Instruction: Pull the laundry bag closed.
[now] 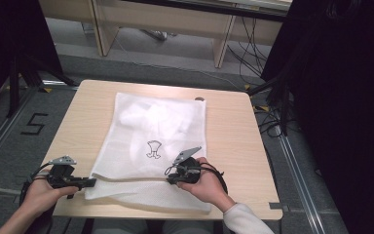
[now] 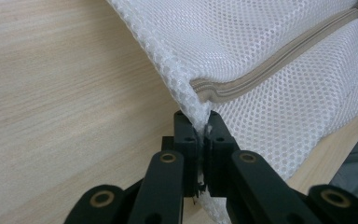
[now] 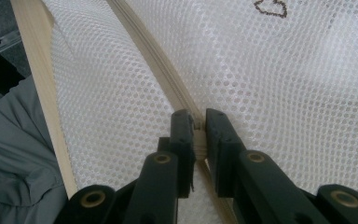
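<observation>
I count one white mesh bag (image 1: 151, 146) with one beige zipper (image 2: 279, 60), lying flat on the table (image 1: 233, 131) and reaching its near edge. My left gripper (image 1: 90, 182) lies level at the near left corner of the bag, jaws pinched tight on the mesh there. My right gripper (image 1: 168, 171) points left along the bag's near end, jaws clamped on the zipper. Both hands rest low at the near edge.
</observation>
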The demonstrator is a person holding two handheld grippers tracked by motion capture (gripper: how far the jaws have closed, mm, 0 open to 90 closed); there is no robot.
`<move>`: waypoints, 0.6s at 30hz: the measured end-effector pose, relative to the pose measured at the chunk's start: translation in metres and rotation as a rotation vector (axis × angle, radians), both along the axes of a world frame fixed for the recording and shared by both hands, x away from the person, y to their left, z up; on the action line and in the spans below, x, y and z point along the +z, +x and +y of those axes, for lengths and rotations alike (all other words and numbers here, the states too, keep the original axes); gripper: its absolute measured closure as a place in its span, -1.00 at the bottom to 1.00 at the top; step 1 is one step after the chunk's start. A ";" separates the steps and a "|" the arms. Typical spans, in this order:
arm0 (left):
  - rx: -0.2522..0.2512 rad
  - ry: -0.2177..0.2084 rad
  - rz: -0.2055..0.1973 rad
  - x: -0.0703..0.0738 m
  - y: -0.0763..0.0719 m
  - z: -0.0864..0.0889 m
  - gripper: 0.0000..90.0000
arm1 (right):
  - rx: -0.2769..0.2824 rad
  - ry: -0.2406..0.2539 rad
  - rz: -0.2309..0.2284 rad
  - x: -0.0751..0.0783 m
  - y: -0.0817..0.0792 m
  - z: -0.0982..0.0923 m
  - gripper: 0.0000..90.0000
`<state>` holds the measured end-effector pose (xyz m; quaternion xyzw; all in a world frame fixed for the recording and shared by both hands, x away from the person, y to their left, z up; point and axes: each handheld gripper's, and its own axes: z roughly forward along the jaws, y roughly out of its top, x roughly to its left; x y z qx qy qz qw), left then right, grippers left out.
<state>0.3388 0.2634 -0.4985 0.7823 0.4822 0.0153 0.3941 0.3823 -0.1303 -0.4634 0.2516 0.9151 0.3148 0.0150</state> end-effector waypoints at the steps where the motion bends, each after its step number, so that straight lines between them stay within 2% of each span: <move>1: 0.001 -0.001 -0.001 0.000 0.000 0.000 0.90 | -0.001 0.001 0.001 0.000 0.000 0.000 0.83; 2: -0.002 0.004 -0.001 0.000 0.000 0.000 0.90 | -0.002 0.013 -0.006 -0.001 0.000 0.000 0.84; 3: 0.000 0.001 0.000 0.000 0.000 0.000 0.90 | -0.005 -0.005 -0.007 0.000 -0.001 -0.001 0.84; 5: 0.000 0.002 0.000 0.000 0.000 0.000 0.90 | -0.011 -0.008 0.005 0.001 -0.001 -0.002 0.84; 8: 0.001 0.003 0.000 0.000 0.000 0.000 0.90 | -0.009 0.003 -0.003 -0.001 -0.001 -0.004 0.84; 10: 0.000 0.004 0.000 0.000 0.000 0.000 0.90 | -0.015 -0.010 0.001 0.000 -0.002 -0.006 0.84; 11: -0.002 0.004 0.000 0.000 0.000 0.000 0.90 | -0.013 -0.003 0.010 0.000 -0.001 -0.007 0.84; 12: 0.001 0.004 0.001 0.000 0.000 0.000 0.90 | -0.003 -0.006 -0.002 0.000 -0.001 -0.007 0.84; 18: 0.002 0.001 0.001 0.000 0.000 0.000 0.90 | -0.023 0.008 -0.003 -0.001 -0.002 -0.009 0.84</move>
